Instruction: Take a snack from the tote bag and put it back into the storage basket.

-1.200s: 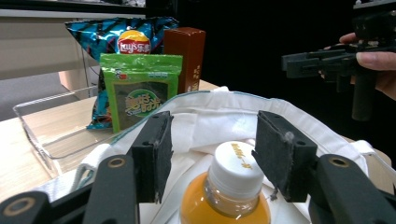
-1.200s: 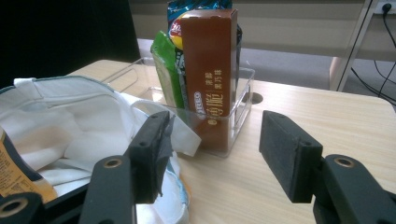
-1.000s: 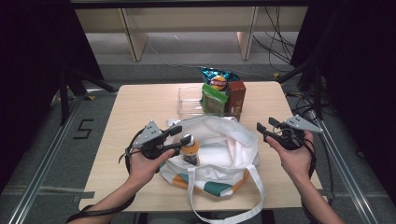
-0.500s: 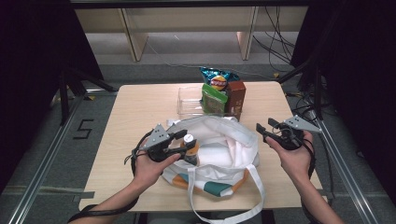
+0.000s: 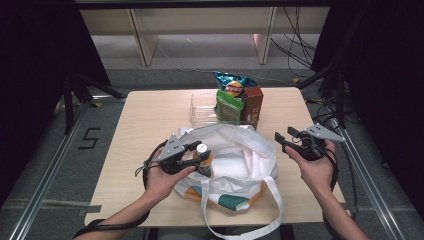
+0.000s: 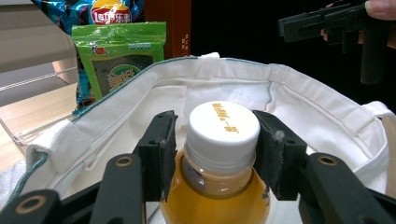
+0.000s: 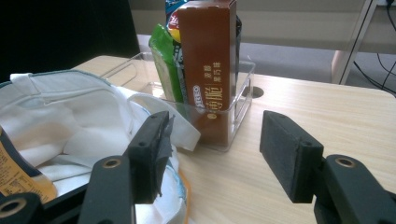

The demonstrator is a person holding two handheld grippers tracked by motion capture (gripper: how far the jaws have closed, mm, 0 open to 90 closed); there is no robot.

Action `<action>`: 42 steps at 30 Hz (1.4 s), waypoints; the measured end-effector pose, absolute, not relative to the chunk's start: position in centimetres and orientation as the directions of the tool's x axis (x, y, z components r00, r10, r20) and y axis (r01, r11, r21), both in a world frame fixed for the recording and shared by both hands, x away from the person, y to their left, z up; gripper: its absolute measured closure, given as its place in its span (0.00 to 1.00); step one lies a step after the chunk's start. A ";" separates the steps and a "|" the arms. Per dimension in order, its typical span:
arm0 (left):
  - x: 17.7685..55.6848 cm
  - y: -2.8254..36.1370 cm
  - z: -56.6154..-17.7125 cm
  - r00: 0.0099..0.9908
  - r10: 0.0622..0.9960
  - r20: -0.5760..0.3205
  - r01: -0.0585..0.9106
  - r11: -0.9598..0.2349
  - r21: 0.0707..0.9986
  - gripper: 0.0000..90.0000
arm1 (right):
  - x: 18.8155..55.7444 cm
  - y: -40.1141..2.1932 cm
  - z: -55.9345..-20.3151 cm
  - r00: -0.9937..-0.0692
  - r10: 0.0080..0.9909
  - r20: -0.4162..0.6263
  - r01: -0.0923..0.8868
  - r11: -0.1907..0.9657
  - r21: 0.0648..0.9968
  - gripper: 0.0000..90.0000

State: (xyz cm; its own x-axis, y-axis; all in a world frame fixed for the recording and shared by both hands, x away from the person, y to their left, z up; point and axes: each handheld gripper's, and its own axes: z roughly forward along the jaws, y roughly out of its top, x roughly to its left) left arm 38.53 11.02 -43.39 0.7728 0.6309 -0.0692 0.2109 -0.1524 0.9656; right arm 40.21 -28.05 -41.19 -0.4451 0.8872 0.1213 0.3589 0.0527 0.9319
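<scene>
1. A person at a pale wooden table [image 5: 145,125] holds a gripper in each hand over an open white tote bag [image 5: 240,150] that lies on the near half of the tabletop, its straps [image 5: 272,200] trailing toward the table's front edge.

2. Behind the bag stands a clear plastic bin [image 5: 202,107] holding a brown carton [image 5: 253,102], a green snack packet [image 5: 228,106] and a blue crisp bag [image 5: 232,85], all upright and packed close together at the bin's right end.

3. The bag's rim [image 6: 243,70] rises around the bottle on the far side, and the green packet shows just past it in the left gripper view; nothing lies between the bottle's cap and the camera.

4. The bottle [image 6: 217,186], filled with amber liquid and topped by a white screw cap [image 6: 224,126], sits inside the bag's mouth near its left side. It stands upright, long axis vertical, cap pointing up.

5. The left gripper [image 5: 200,156] has just been closing its jaws around the bottle's neck; the pads flank the cap on both sides, just beside it, though whether they press on it cannot be told.

6. The right gripper [image 5: 286,141] hangs at the bag's right edge, jaws apart and empty, aimed at the carton and bin.
</scene>
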 end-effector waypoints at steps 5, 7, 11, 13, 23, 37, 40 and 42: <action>38.6 11.0 -43.5 0.776 0.627 -0.067 0.210 -0.157 0.965 0.59 | 40.3 -28.0 -41.3 -0.438 0.891 0.119 0.344 0.044 0.938 0.48; 38.6 11.0 -43.5 0.777 0.626 -0.064 0.206 -0.158 0.966 0.60 | 40.2 -28.0 -41.2 -0.436 0.891 0.126 0.351 0.040 0.936 0.48; 38.5 11.0 -43.4 0.778 0.627 -0.043 0.191 -0.171 0.967 0.64 | 40.2 -28.0 -41.2 -0.444 0.888 0.123 0.361 0.051 0.931 0.48; 38.5 11.0 -43.3 0.778 0.627 -0.042 0.192 -0.173 0.966 0.65 | 40.1 -28.1 -41.2 -0.442 0.888 0.124 0.369 0.053 0.928 0.48; 38.6 11.2 -43.0 0.782 0.621 -0.057 0.204 -0.169 0.964 0.65 | 40.4 -28.3 -41.4 -0.450 0.888 0.099 0.331 0.063 0.942 0.48; 39.0 11.6 -41.1 0.785 0.617 -0.059 0.181 -0.137 0.974 0.65 | 40.4 -28.4 -41.4 -0.444 0.890 0.107 0.327 0.050 0.944 0.49; 39.1 11.6 -40.7 0.782 0.621 -0.060 0.180 -0.132 0.975 0.65 | 40.4 -28.4 -41.4 -0.445 0.889 0.109 0.328 0.048 0.943 0.49; 39.2 11.6 -40.5 0.779 0.624 -0.065 0.181 -0.124 0.976 0.65 | 40.3 -28.4 -41.3 -0.442 0.891 0.106 0.337 0.055 0.940 0.48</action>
